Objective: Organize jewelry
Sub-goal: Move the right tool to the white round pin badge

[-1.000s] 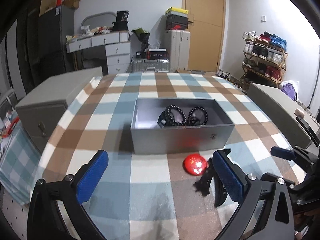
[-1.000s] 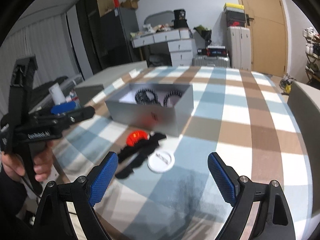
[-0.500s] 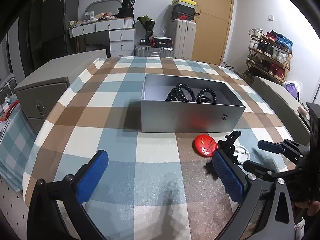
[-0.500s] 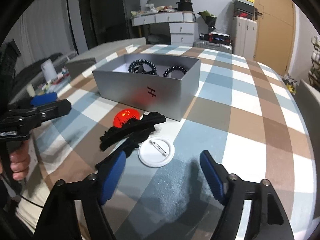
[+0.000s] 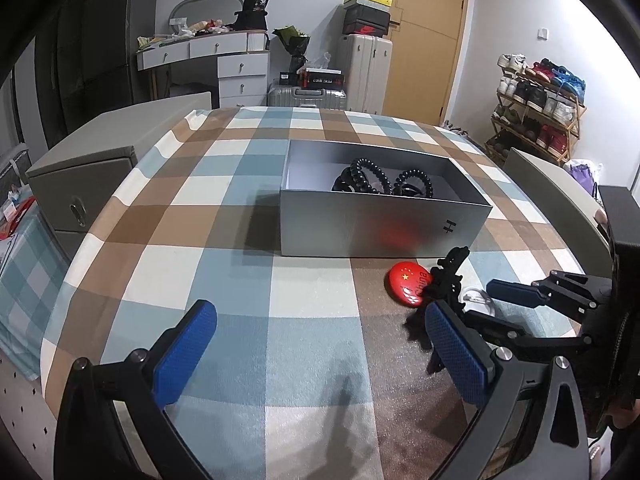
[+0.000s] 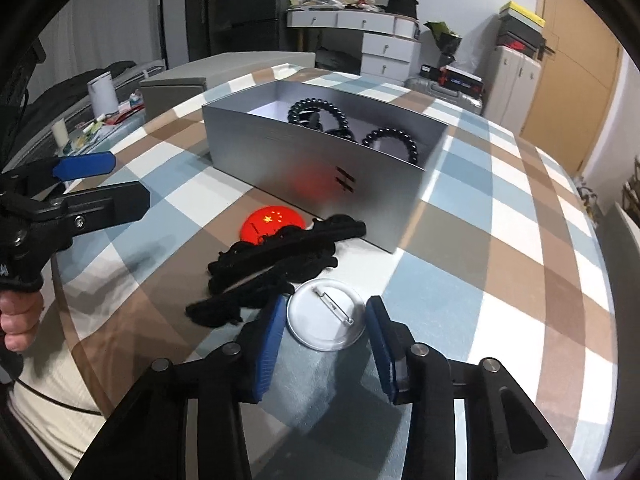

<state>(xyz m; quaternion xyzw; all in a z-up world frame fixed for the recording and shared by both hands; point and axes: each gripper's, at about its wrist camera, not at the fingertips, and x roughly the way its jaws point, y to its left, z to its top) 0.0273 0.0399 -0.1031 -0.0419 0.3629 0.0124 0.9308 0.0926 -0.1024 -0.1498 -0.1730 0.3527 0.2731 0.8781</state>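
Observation:
A silver box on the checked tablecloth holds black bead bracelets. In front of it lie a red flag badge, a black hair clip and a white pin badge, back side up. My right gripper is open with its blue pads on either side of the white badge, low over the table. My left gripper is open and empty, above the table's front part, left of these items.
The left gripper shows at the left of the right wrist view, held by a hand. A grey cabinet stands beside the table on the left. A shoe rack, suitcases and drawers stand behind.
My right gripper has moved forward and down to the white badge and its jaws have narrowed around it. My left gripper has drawn back and risen a little.

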